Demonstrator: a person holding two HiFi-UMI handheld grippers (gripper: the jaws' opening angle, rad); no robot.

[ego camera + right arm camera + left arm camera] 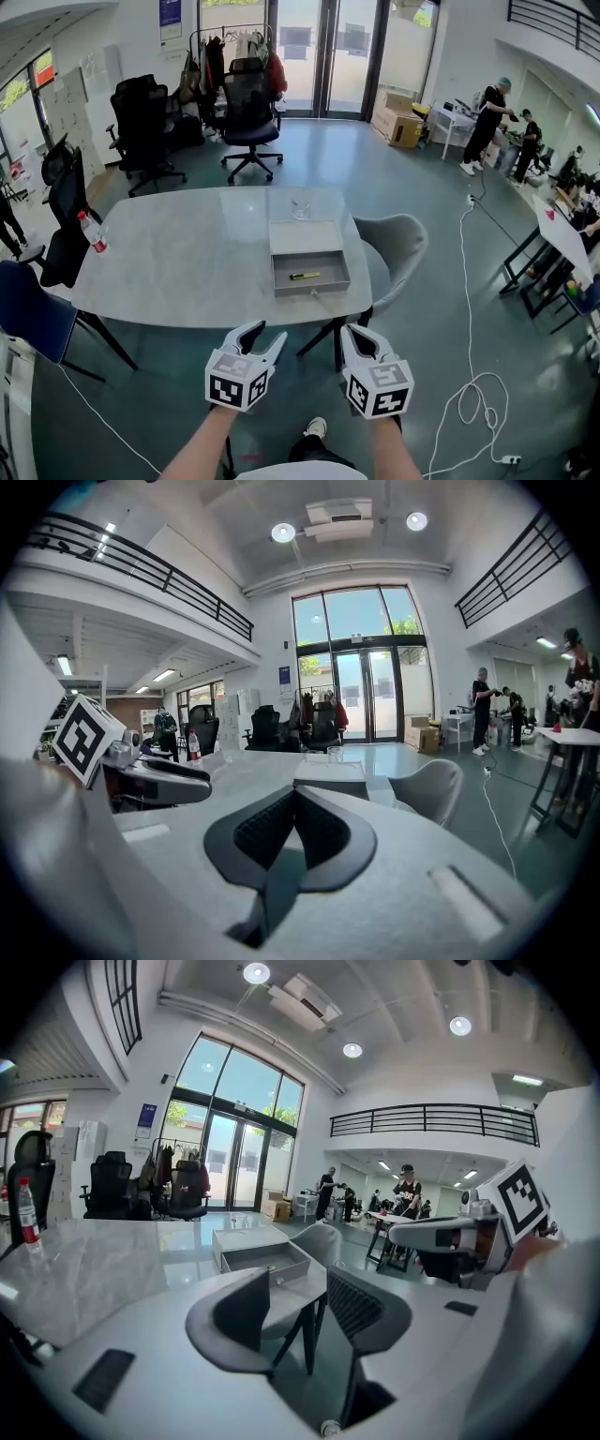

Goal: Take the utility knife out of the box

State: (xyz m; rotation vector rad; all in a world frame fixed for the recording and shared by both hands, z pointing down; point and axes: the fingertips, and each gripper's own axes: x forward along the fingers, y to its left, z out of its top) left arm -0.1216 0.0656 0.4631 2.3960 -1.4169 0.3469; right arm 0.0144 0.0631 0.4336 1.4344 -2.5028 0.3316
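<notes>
A grey box (305, 238) lies on the pale table (169, 272), its drawer tray (328, 284) pulled out toward me. In the tray lies the small yellow utility knife (304, 276). Both grippers hover side by side off the table's near edge, short of the box. My left gripper (263, 339) is open, nothing between its jaws; in the left gripper view (298, 1299) the box (246, 1238) and a speck of the knife (270, 1267) show beyond them. My right gripper (364, 336) is shut and empty, its tips meeting (293, 797) below the box (330, 774).
A clear glass (300, 208) stands behind the box. A water bottle (92, 232) stands at the table's left end. A grey shell chair (398, 246) is at the table's right side, a blue chair (33, 314) at the left. A white cable (476, 394) trails over the floor on the right.
</notes>
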